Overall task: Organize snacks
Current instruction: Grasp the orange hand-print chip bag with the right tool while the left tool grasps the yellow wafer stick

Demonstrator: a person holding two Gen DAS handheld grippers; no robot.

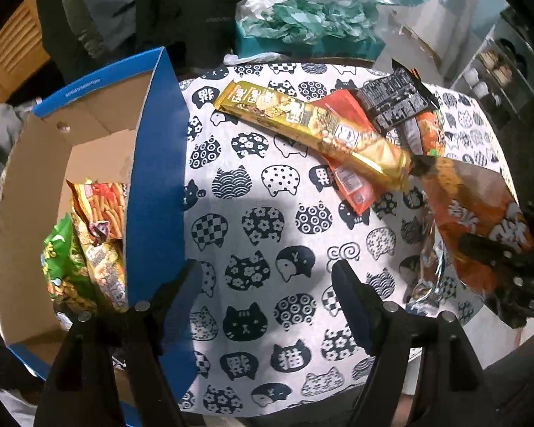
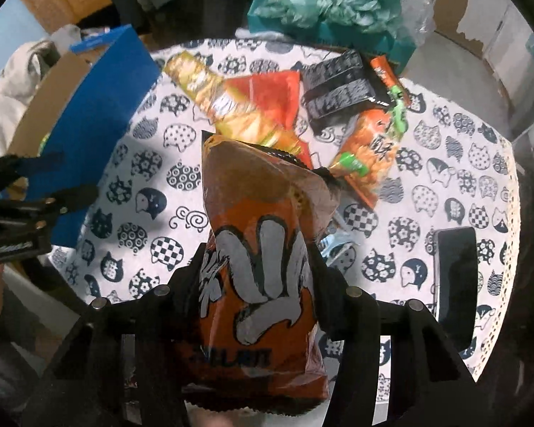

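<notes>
My right gripper point(image 2: 258, 252) is shut on an orange-brown snack bag point(image 2: 260, 270) and holds it above the table; the bag also shows at the right of the left wrist view point(image 1: 480, 213). My left gripper point(image 1: 267, 277) is open and empty over the cat-print tablecloth point(image 1: 260, 195), beside the blue cardboard box point(image 1: 156, 178). The box holds a green bag point(image 1: 64, 267) and yellow-red bags point(image 1: 99, 213). On the table lie a long gold packet point(image 1: 313, 124), a red packet point(image 2: 270, 99), black packets point(image 2: 338, 89) and an orange bag point(image 2: 370, 149).
A teal box with crumpled green plastic point(image 2: 331, 10) stands at the table's far edge. A dark phone point(image 2: 455, 284) lies on the table at the right. The other gripper point(image 2: 25, 206) shows at the left next to the box.
</notes>
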